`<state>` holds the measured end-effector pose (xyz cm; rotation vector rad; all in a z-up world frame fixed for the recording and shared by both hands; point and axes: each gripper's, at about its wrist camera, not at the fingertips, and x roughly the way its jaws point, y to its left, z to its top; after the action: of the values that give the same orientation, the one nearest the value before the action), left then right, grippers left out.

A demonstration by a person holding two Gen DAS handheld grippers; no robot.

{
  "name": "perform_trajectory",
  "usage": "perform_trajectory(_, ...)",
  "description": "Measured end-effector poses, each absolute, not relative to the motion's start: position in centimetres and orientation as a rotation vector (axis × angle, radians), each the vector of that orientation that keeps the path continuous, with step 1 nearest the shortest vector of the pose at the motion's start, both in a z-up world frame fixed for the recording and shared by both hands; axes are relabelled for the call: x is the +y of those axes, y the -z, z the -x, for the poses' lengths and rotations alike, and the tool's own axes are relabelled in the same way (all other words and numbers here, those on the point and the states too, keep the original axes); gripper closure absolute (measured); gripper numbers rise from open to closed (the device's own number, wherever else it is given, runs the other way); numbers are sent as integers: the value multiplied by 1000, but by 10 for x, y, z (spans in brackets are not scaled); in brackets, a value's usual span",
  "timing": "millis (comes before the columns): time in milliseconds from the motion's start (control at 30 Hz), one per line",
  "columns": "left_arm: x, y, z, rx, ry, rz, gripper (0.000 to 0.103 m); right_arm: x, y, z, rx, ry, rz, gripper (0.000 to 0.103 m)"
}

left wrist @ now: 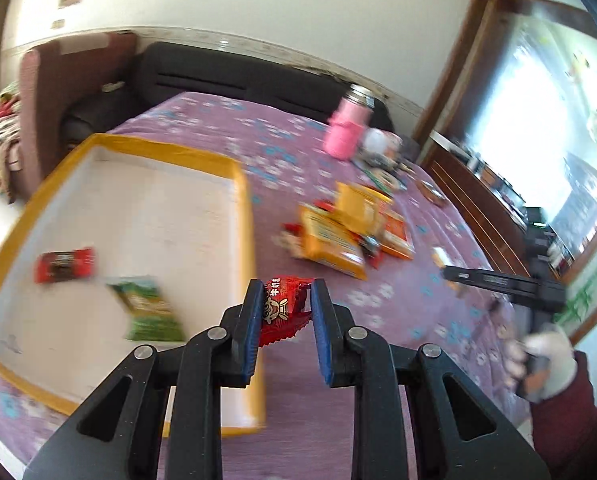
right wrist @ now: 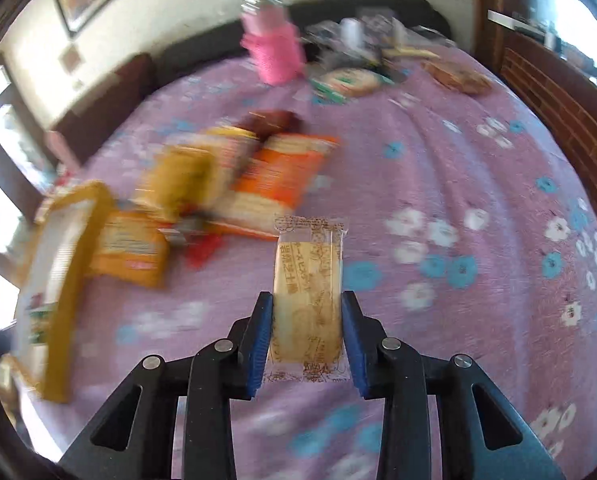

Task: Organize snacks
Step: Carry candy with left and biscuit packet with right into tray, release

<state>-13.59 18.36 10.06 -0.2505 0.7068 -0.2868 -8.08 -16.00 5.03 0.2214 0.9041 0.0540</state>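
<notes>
My left gripper [left wrist: 285, 312] is shut on a small red snack packet [left wrist: 283, 309] and holds it above the right rim of the yellow-rimmed white tray [left wrist: 242, 184]. In the tray lie a red-brown packet [left wrist: 64, 265] and a green packet [left wrist: 150, 308]. My right gripper [right wrist: 306, 336] is shut on a clear-wrapped pale biscuit packet [right wrist: 308, 280] above the purple cloth. A pile of orange and yellow snack packets [left wrist: 338, 228] lies on the cloth right of the tray; it also shows in the right wrist view [right wrist: 234, 184]. The right gripper shows at the right of the left wrist view [left wrist: 498, 284].
A pink bottle [left wrist: 348, 128] stands at the far side of the purple flowered cloth [right wrist: 458, 184], with more packets and clutter [right wrist: 358, 76] beside it. A dark sofa [left wrist: 234, 76] lies behind the table. A wooden cabinet [left wrist: 470, 196] stands on the right.
</notes>
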Motion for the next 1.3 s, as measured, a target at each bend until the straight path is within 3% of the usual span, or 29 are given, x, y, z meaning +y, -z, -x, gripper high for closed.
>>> perform_trajectory(267, 250, -118, 93, 705, 149, 256, 82, -23, -108, 74, 836, -458, -160, 69)
perform_trajectory(633, 314, -69, 10, 848, 50, 390, 82, 145, -62, 25, 964, -639, -11, 69)
perform_trajectory(767, 322, -60, 7, 873, 46, 417, 81, 162, -45, 11, 999, -624, 1, 69)
perform_trajectory(1033, 326, -66, 16, 858, 72, 468, 66, 161, -45, 9, 1002, -624, -42, 65)
perform_trajectory(1300, 322, -89, 67, 781, 95, 568, 61, 59, -83, 22, 896, -535, -205, 60)
